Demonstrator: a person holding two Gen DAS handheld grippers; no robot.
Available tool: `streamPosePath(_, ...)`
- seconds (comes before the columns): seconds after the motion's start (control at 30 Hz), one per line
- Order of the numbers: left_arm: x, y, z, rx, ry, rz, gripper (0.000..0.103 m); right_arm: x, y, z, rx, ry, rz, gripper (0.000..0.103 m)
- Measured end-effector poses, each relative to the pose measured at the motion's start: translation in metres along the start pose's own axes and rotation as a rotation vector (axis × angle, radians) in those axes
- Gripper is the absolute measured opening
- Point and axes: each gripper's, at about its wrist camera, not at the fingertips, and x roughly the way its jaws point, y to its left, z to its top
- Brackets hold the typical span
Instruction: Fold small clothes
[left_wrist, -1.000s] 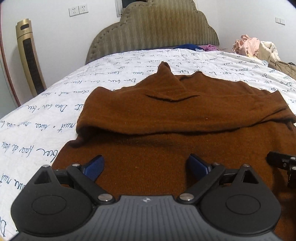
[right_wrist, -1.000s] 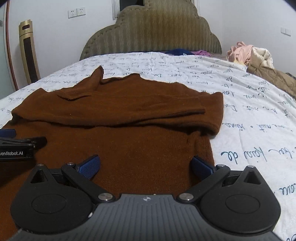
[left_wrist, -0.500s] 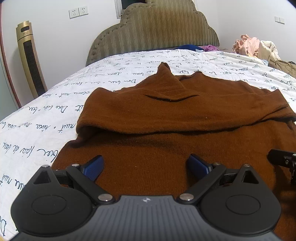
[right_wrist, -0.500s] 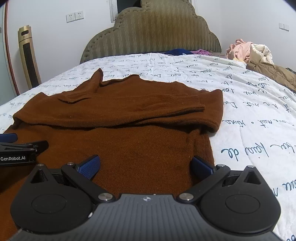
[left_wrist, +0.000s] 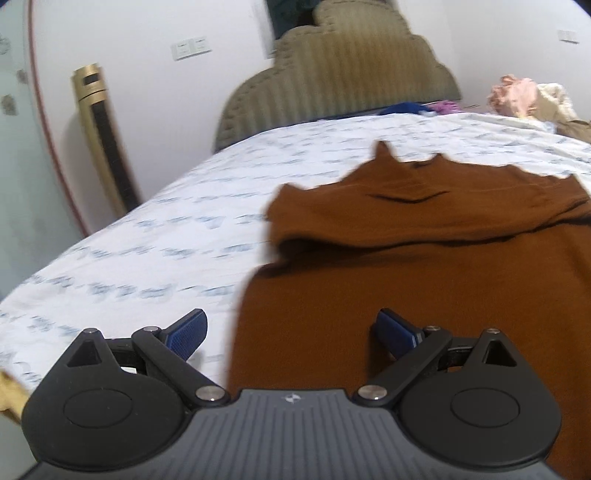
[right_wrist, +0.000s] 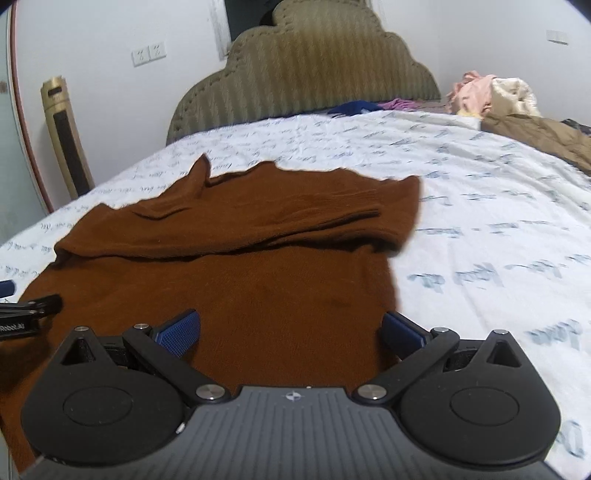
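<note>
A brown knit sweater (left_wrist: 424, 266) lies flat on the bed, its sleeves folded across the chest; it also shows in the right wrist view (right_wrist: 266, 280). My left gripper (left_wrist: 291, 334) is open and empty, hovering over the sweater's lower left edge, one blue pad over the sheet. My right gripper (right_wrist: 290, 330) is open and empty over the sweater's lower right part. The left gripper's finger (right_wrist: 29, 308) shows at the left edge of the right wrist view.
The bed has a white sheet with blue script (right_wrist: 498, 240) and a padded headboard (right_wrist: 306, 62). A pile of clothes (right_wrist: 495, 92) and a brown jacket (right_wrist: 543, 136) lie at the far right. A gold tower fan (left_wrist: 101, 140) stands left of the bed.
My left gripper has swung left, so the sweater's left edge and more sheet now show. My right gripper has shifted slightly right and up. Both stay open.
</note>
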Motion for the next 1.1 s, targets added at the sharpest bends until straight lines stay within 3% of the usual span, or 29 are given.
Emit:
streamPosePath(0.1,0.008,0.032,-0.002,-0.059,0.054,-0.037,0.099,-0.019,-0.013,-0.005,0.017,0.011,-0.023,0.103)
streamPosePath(0.2,0.02,0.056,-0.004,-0.168,0.154,-0.169,0.099,-0.031,-0.028,-0.012,0.059,0.049,-0.025,0.102)
streamPosePath(0.37,0.018,0.052,-0.002,-0.187,0.201,-0.331,0.098,-0.041,-0.037,-0.027,0.078,0.135,-0.023,0.103)
streamPosePath(0.4,0.016,0.047,-0.004,-0.186,0.204,-0.369,0.098,-0.043,-0.035,-0.029,0.066,0.141,-0.016,0.098)
streamPosePath(0.47,0.014,0.033,-0.004,-0.16,0.207,-0.435,0.084,-0.046,-0.025,-0.032,0.019,0.151,0.029,0.086)
streamPosePath(0.5,0.011,0.024,-0.003,-0.13,0.201,-0.433,0.078,-0.045,-0.018,-0.033,-0.014,0.157,0.041,0.081)
streamPosePath(0.53,0.009,0.014,-0.002,-0.091,0.194,-0.417,0.061,-0.044,-0.012,-0.034,-0.045,0.158,0.047,0.076)
streamPosePath(0.57,0.007,0.006,-0.001,-0.058,0.188,-0.41,0.04,-0.043,-0.008,-0.034,-0.058,0.157,0.066,0.061)
streamPosePath(0.6,0.004,0.0,0.0,-0.044,0.187,-0.414,0.03,-0.043,-0.007,-0.031,-0.046,0.156,0.093,0.037)
streamPosePath(0.63,0.003,-0.001,0.001,-0.045,0.196,-0.437,0.017,-0.042,-0.008,-0.028,-0.019,0.155,0.12,0.027)
streamPosePath(0.67,0.002,-0.002,0.002,-0.046,0.205,-0.459,0.014,-0.042,-0.009,-0.025,0.006,0.151,0.143,0.017)
streamPosePath(0.8,-0.009,0.0,0.01,-0.044,0.196,-0.5,0.012,-0.044,-0.012,-0.017,0.069,0.131,0.232,0.016)
streamPosePath(0.97,-0.022,0.011,0.042,-0.094,0.112,-0.574,0.012,-0.062,-0.022,0.014,0.132,0.037,0.327,0.015)
streamPosePath(1.1,-0.012,0.01,0.066,-0.118,0.052,-0.529,0.012,-0.058,-0.026,0.044,0.112,-0.046,0.284,0.015)
